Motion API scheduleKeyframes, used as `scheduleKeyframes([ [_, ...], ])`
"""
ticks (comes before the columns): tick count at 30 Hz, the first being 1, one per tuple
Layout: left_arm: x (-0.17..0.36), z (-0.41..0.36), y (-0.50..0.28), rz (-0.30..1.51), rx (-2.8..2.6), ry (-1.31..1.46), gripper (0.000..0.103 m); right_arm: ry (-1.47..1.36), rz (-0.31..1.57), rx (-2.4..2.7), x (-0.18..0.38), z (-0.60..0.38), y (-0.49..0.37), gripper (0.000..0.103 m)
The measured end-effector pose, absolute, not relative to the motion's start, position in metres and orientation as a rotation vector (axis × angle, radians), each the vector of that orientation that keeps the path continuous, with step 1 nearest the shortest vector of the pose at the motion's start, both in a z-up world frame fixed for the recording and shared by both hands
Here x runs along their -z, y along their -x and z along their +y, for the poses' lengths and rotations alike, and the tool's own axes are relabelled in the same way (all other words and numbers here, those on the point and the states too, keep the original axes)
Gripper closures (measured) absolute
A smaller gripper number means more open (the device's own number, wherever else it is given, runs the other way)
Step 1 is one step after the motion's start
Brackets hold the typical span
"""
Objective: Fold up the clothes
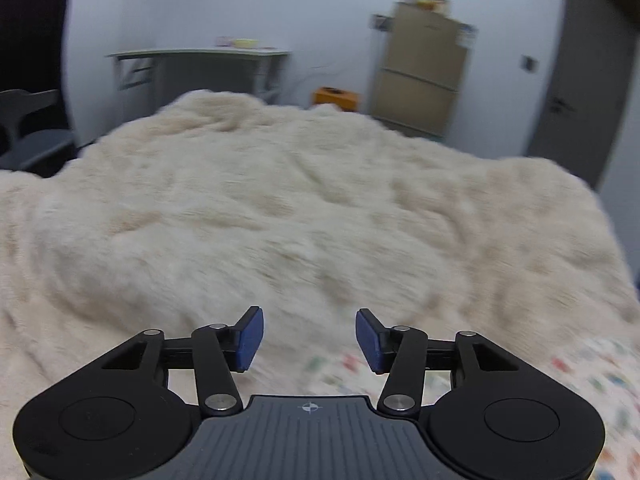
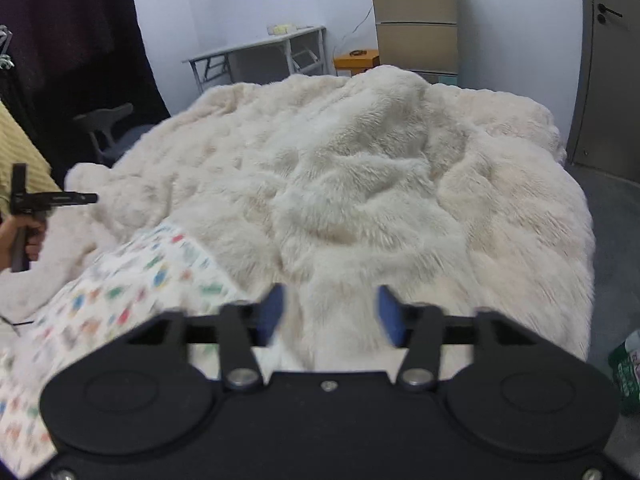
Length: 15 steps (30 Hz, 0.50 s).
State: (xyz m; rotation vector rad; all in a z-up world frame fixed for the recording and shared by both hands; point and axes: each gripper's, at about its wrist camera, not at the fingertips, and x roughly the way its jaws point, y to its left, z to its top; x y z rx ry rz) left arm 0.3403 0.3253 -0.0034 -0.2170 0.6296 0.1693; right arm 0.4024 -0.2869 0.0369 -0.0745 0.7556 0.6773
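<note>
A white garment with small coloured prints (image 2: 132, 292) lies on a fluffy cream blanket (image 2: 360, 184) that covers the bed. In the left wrist view the printed garment (image 1: 592, 380) shows at the lower right, blurred. My left gripper (image 1: 310, 340) hovers over the blanket (image 1: 280, 208) with its blue pads apart and nothing between them. My right gripper (image 2: 331, 316) is also open above the fur, just right of the garment's edge. A hand (image 2: 24, 236) holds the left gripper (image 2: 90, 199) at the far left of the right wrist view.
Beyond the bed stand a grey folding table (image 2: 260, 46), a tan fridge (image 2: 416, 20) and an orange box (image 2: 356, 60). A grey door (image 2: 612, 72) is at the right and a grey chair (image 2: 108, 128) at the left. A green packet (image 2: 628, 368) lies on the floor.
</note>
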Motion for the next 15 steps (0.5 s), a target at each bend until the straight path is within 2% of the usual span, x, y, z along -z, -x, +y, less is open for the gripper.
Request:
scheduleKeyframes([
  [4,-0.019,0.262,-0.303,0.572,0.006,0.073,0.047,0.053,0.784,-0.633,-0.017,-0.343,-0.37,0.038],
  [8,-0.044,0.19,-0.274,0.509,0.149,-0.105,0.038,-0.111,0.807,-0.571,0.028,-0.413,-0.341,0.029],
  [11,-0.054,0.128,-0.253,0.473,0.237,-0.238,0.036,-0.242,0.815,-0.529,0.067,-0.457,-0.324,0.029],
  [15,-0.055,0.079,-0.237,0.479,0.322,-0.253,0.036,-0.492,0.775,-0.494,0.114,-0.502,-0.306,0.028],
])
